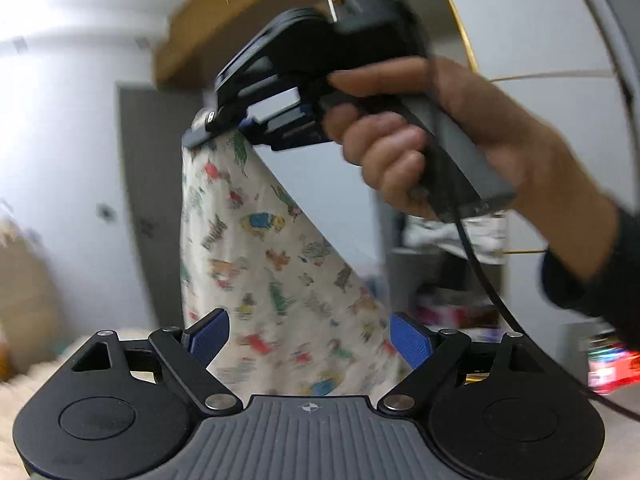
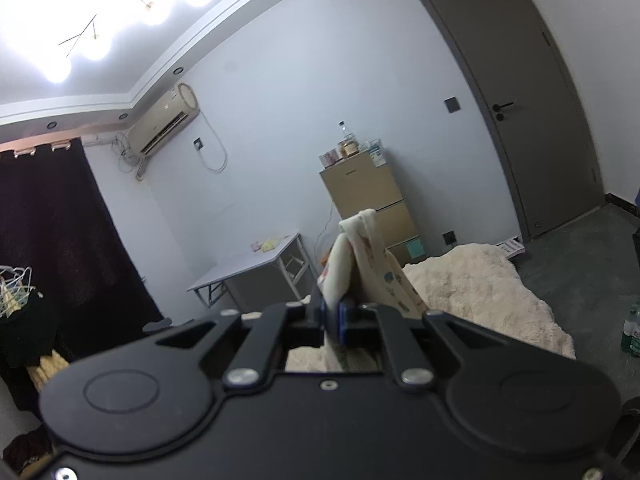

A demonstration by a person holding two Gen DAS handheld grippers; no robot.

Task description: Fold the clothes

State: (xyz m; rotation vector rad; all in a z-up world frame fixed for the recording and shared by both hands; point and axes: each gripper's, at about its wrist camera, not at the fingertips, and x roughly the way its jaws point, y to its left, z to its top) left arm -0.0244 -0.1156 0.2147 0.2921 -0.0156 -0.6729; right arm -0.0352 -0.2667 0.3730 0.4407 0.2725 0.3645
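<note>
While the printed garment [image 1: 276, 264] hangs in the air as one long drape, the job in hand looks like taking a second hold on it so it can be spread flat for folding. It is a cream cloth with small coloured figures, suspended from its top edge above a pale fluffy blanket [image 2: 480, 292] that covers the surface below; a grey door [image 2: 520, 100] and a small cabinet [image 2: 372, 200] stand behind, well apart from the work.

At the top of the drape the right gripper [image 2: 334, 316] is clamped tight on a bunched fold of the fabric, a hand [image 1: 460, 140] squeezing its handle. That pinch carries all the weight, so it should hold steady and high enough that the hem clears the blanket.

Lower down, the left gripper [image 1: 308, 338] has its jaws spread wide, with the cloth's lower part lying between the blue pads [image 1: 210, 338] and, as far as the blurred view shows, not pressed by them. To do this well, I judge it should settle on a single side edge or corner and not a thick gather, slide far enough in that the pads meet over fabric, and only then close. Grabbing the middle of the drape would twist the garment and leave a crooked fold line.
</note>
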